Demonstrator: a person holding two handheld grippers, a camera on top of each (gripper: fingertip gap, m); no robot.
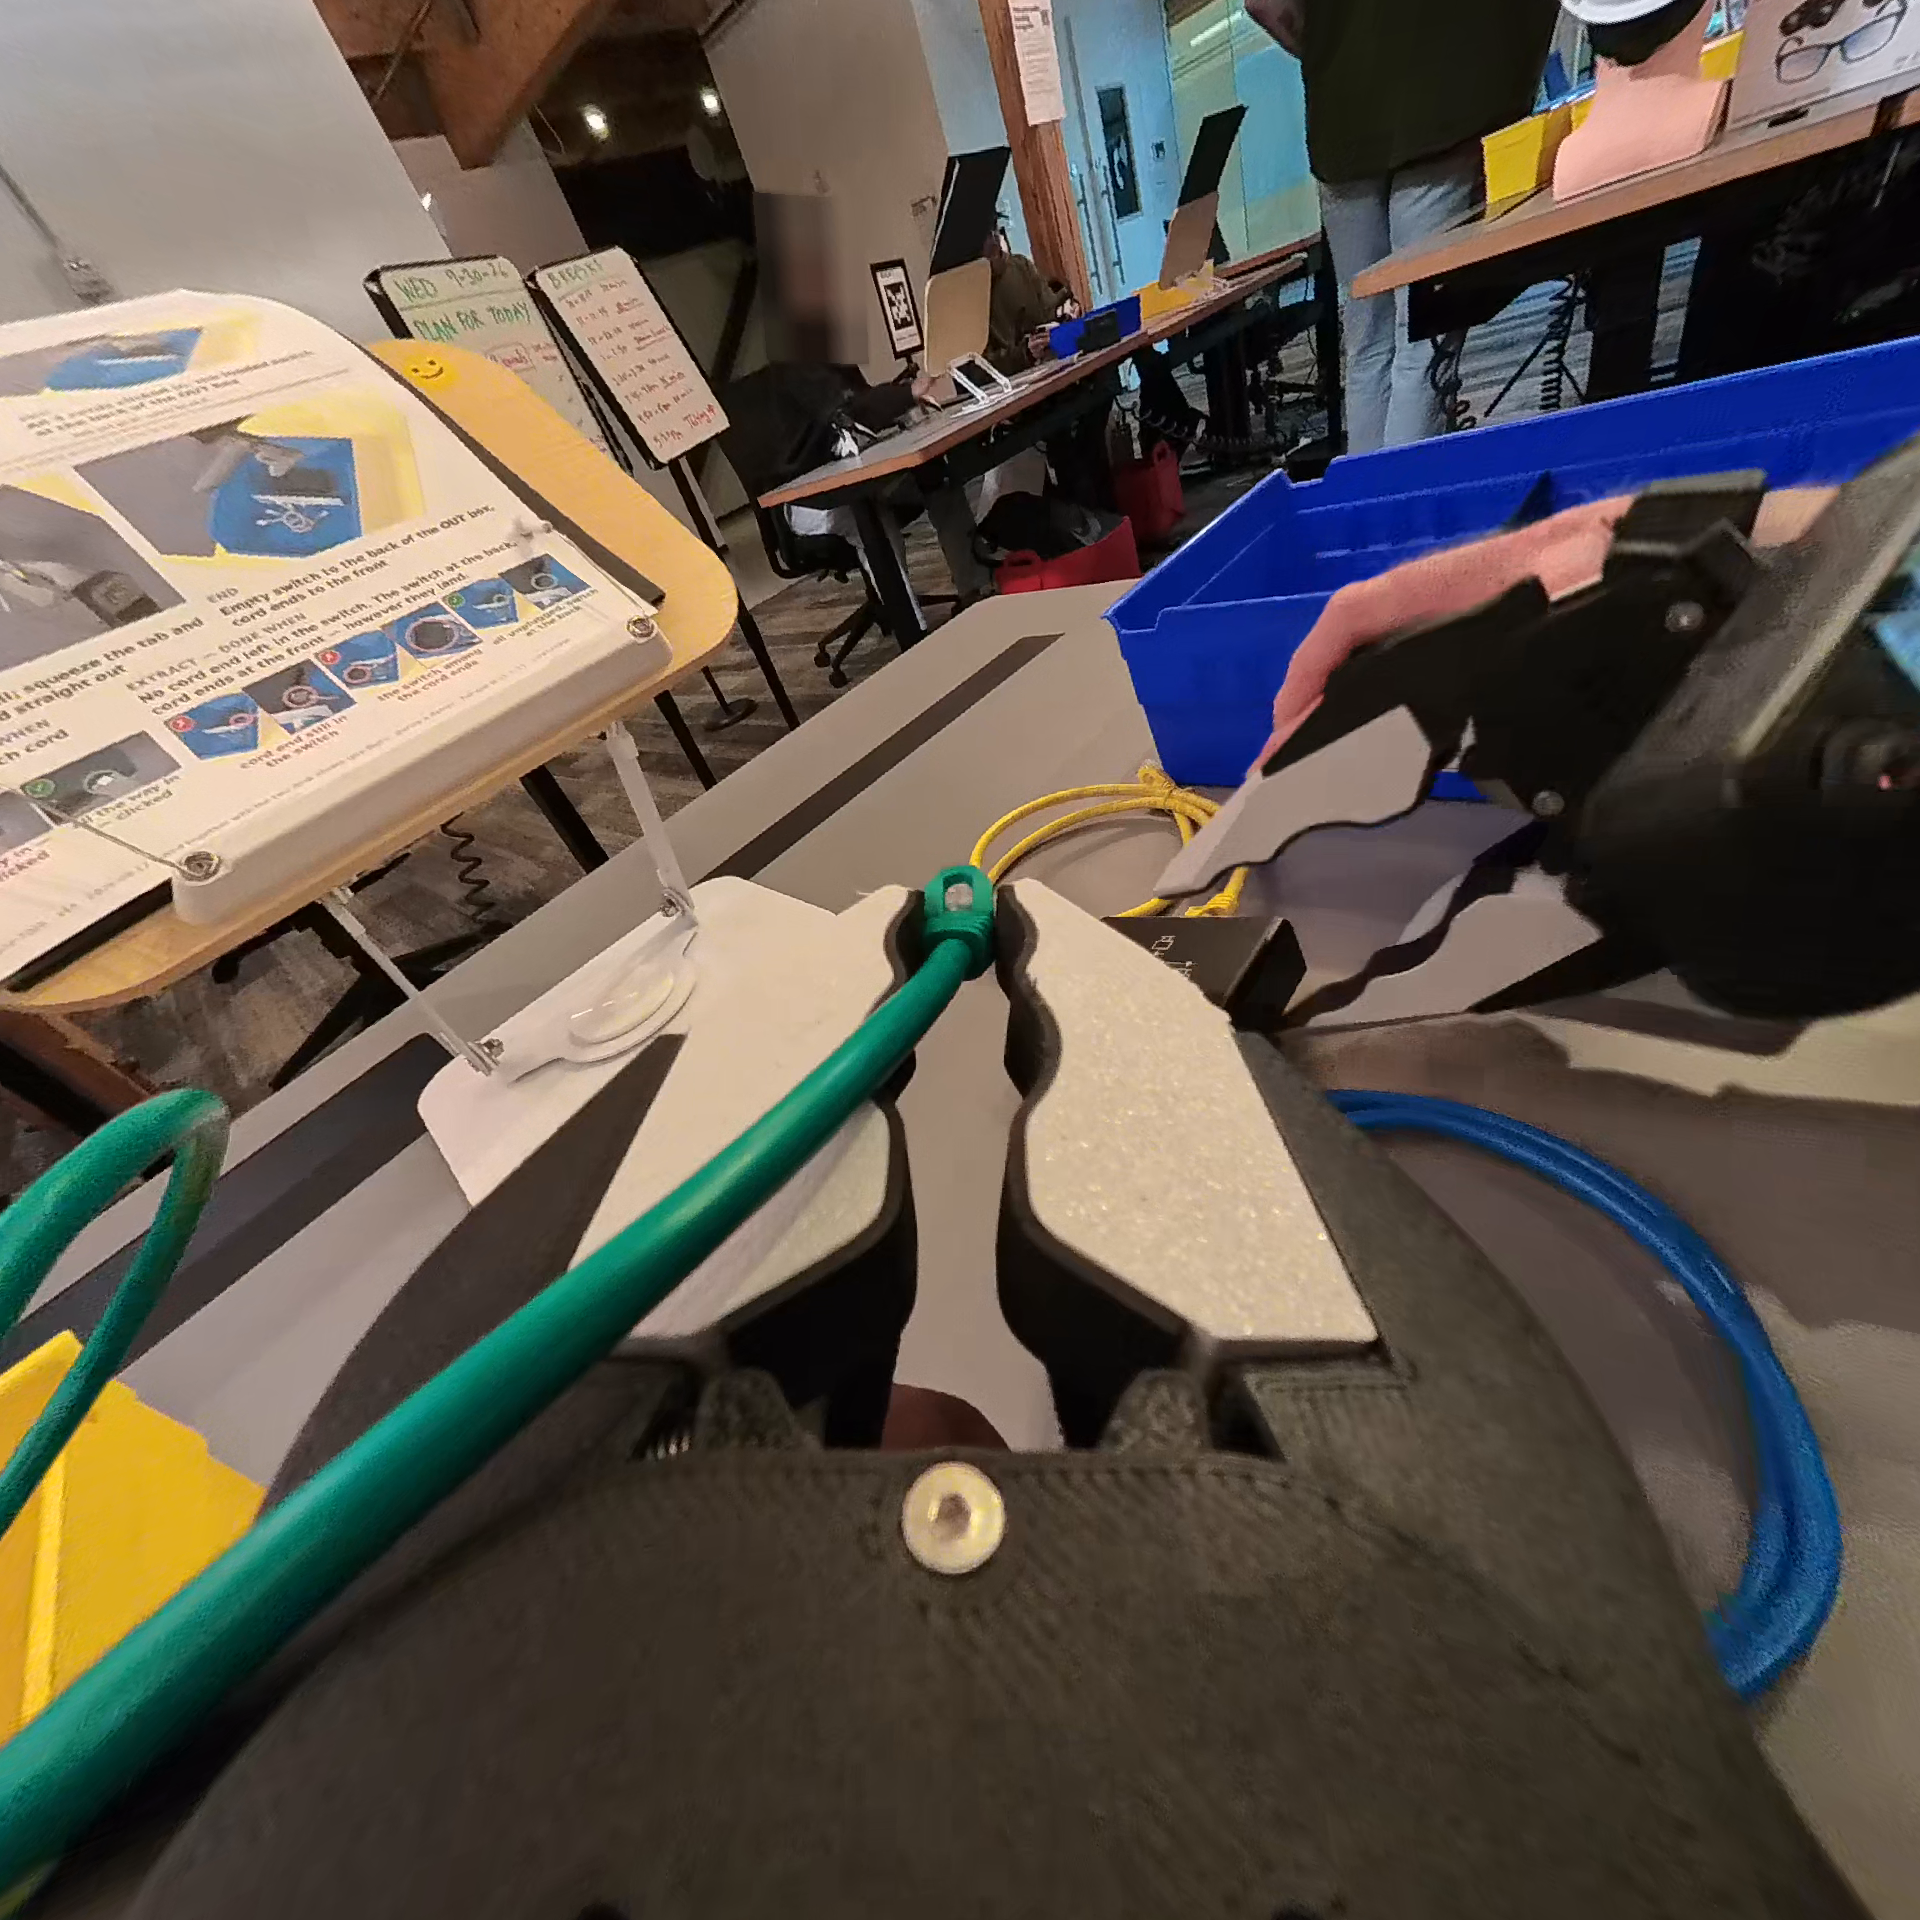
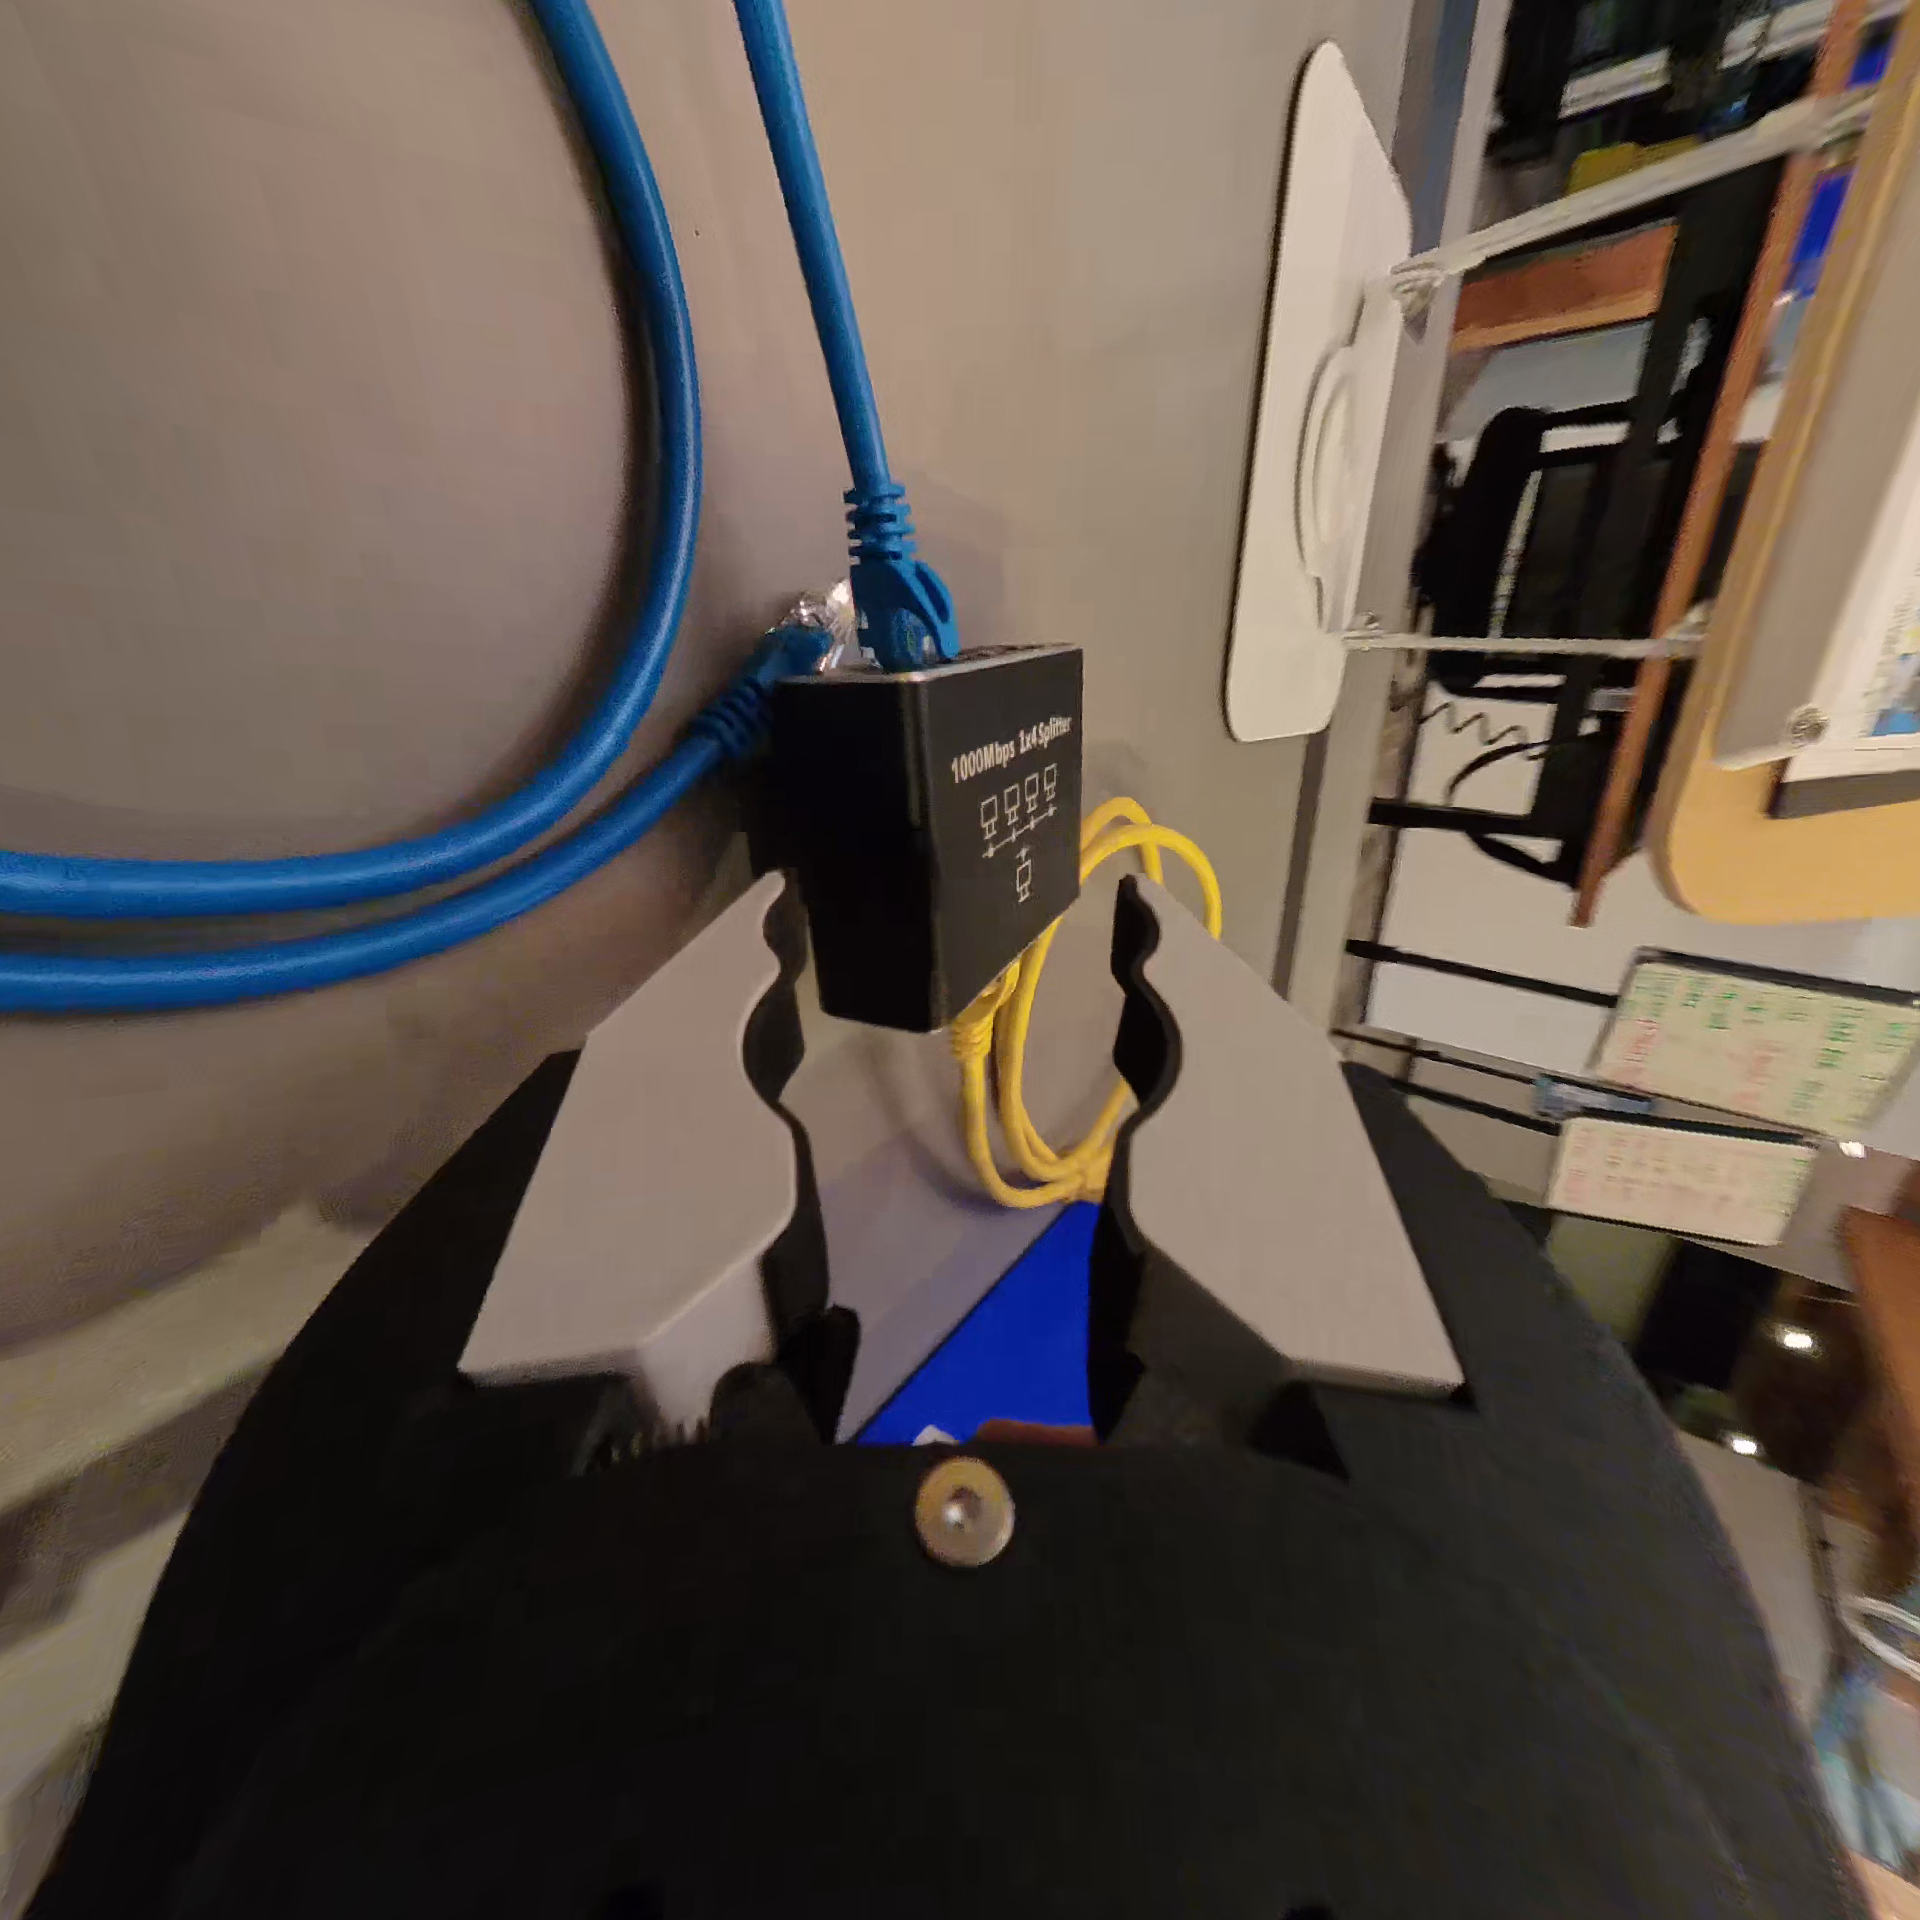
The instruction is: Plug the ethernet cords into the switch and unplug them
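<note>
Now green cord (image 1: 665, 1236) plug points toward switch (image 1: 1210, 961).

Blue bin (image 1: 1351, 540), instruction stand (image 1: 312, 582)

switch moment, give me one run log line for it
left gripper: shut on green cord | right gripper: open at switch | blue cord: plugged | yellow cord: loose
</note>
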